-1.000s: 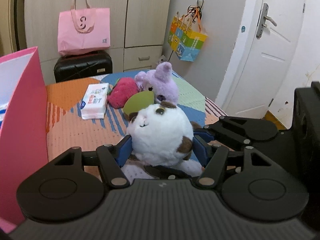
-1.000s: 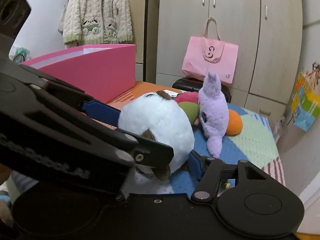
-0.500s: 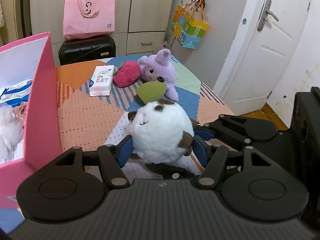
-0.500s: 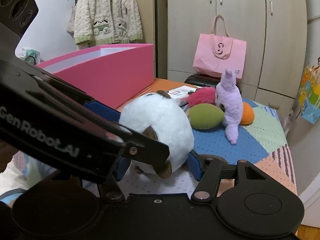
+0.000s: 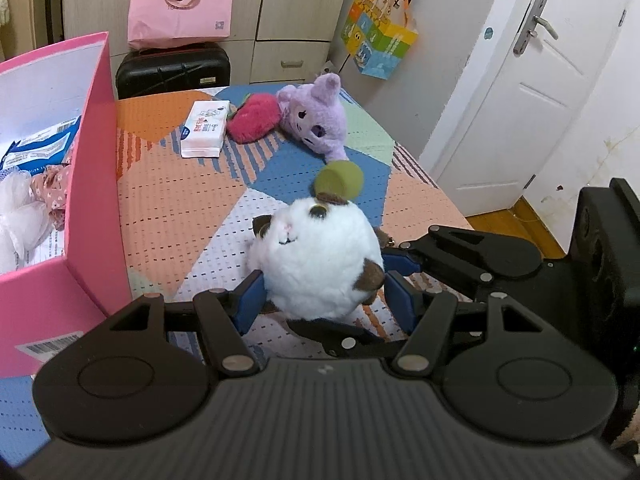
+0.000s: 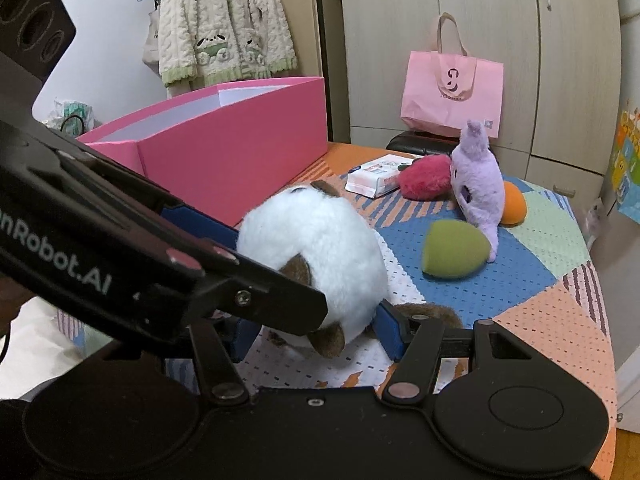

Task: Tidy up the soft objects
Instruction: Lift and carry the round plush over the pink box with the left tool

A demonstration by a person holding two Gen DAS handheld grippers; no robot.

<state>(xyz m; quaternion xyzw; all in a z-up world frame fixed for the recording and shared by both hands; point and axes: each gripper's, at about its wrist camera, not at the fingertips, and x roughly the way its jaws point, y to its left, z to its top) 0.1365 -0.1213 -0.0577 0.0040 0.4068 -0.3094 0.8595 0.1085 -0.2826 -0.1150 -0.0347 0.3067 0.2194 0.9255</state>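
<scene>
A round white plush with brown patches [image 5: 320, 256] is held above the patchwork bed, gripped from both sides. My left gripper [image 5: 324, 300] is shut on it, blue pads against its sides. My right gripper [image 6: 316, 328] is shut on the same plush [image 6: 316, 248], crossing the left one. A pink box [image 5: 92, 184] stands open at the left with soft items inside; it also shows in the right wrist view [image 6: 232, 152]. On the bed lie a purple plush [image 5: 316, 120], a red plush [image 5: 254, 122], a green egg-shaped plush [image 5: 340, 180] and an orange one [image 6: 514, 202].
A white tissue pack [image 5: 204, 128] lies near the red plush. A black suitcase [image 5: 172, 70] with a pink bag [image 5: 180, 0] on it stands behind the bed. A white door [image 5: 532, 80] is at the right. The bed edge [image 6: 600, 320] runs along the right.
Both grippers have lifted the white plush higher above the bed. More of the pink box's inside shows, and the toys on the bed look farther below.
</scene>
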